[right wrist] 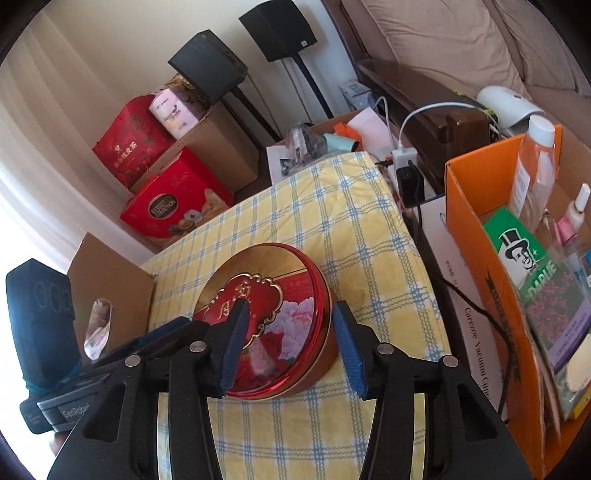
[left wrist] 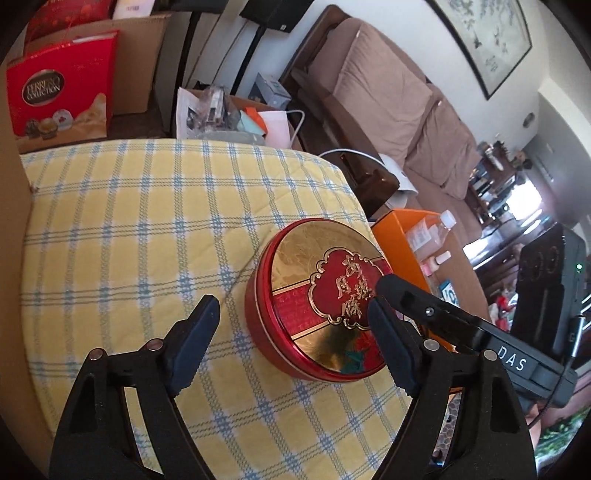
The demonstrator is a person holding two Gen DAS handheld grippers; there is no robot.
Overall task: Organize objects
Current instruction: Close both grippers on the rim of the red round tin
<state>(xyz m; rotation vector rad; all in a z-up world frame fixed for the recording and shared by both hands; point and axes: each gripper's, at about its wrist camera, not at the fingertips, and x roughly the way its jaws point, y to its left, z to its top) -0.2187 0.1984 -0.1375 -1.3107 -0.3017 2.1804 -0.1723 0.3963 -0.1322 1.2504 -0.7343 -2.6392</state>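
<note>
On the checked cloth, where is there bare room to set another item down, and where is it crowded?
The checked cloth lies bare from the round red tin back to its far edge and across to the cardboard wall. A smaller bare strip shows between the tin and the orange box. That box is packed with bottles and cartons, and both tools crowd the tin.

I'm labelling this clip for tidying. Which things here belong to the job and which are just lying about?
In the job:
round red tin
left gripper
right gripper
orange box

Lying about:
Ferrero box
speakers
sofa
</note>
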